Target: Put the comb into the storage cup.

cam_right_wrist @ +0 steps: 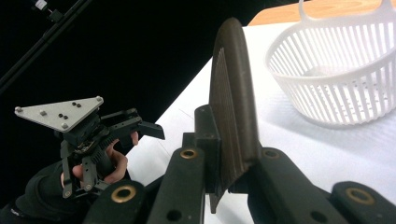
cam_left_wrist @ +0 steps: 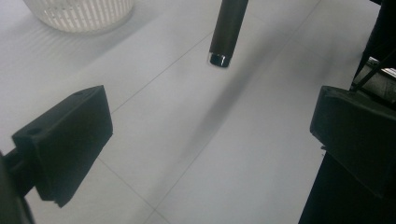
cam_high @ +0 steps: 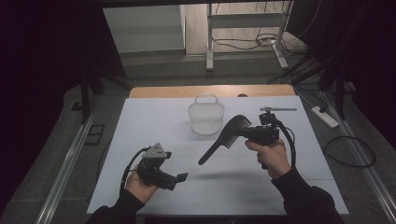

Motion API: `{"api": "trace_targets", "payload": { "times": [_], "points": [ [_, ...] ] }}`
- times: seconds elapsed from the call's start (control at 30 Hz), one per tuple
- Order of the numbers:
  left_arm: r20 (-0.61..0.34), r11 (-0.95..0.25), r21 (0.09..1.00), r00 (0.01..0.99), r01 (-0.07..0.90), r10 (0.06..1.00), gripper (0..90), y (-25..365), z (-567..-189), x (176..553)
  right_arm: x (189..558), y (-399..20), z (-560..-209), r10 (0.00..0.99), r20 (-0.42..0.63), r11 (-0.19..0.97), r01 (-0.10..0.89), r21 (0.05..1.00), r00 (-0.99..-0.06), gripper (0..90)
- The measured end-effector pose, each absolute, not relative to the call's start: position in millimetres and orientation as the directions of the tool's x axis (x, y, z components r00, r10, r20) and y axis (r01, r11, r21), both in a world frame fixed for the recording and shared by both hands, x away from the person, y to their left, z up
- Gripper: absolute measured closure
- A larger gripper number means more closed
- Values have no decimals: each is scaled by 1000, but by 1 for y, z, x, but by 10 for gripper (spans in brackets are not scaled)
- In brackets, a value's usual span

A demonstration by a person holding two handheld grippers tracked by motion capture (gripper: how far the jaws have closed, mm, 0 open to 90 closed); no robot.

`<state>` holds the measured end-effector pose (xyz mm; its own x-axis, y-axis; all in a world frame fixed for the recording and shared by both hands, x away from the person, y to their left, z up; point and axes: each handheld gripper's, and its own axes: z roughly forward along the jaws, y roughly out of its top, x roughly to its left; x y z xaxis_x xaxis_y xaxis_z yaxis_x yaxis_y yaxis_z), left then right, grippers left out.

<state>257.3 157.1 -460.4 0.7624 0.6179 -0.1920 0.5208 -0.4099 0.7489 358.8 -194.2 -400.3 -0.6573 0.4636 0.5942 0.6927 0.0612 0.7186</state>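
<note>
Standing pinched between the right gripper's [cam_right_wrist: 229, 172] jaws, comb [cam_right_wrist: 232, 107] upright.

comb [cam_right_wrist: 231, 107]: dark matt plastic, fine teeth | basket [cam_high: 206, 116]: white slotted plastic | table cover [cam_high: 154, 121]: white, smooth, matt | table edge [cam_high: 187, 91]: wood | gripper plate [cam_right_wrist: 58, 112]: grey metal

Basket [cam_high: 206, 114] mid-table; open white table [cam_high: 149, 121] around.
</note>
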Motion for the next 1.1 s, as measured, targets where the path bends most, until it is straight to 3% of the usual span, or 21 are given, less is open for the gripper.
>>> {"api": "trace_targets", "payload": {
  "times": [1.1],
  "points": [
    [-194, -363, 744, 702, 560, 685, 0, 201, -463, 228, 367, -202, -390, 505, 563, 29, 664, 747, -655, 858]
  ]
}}
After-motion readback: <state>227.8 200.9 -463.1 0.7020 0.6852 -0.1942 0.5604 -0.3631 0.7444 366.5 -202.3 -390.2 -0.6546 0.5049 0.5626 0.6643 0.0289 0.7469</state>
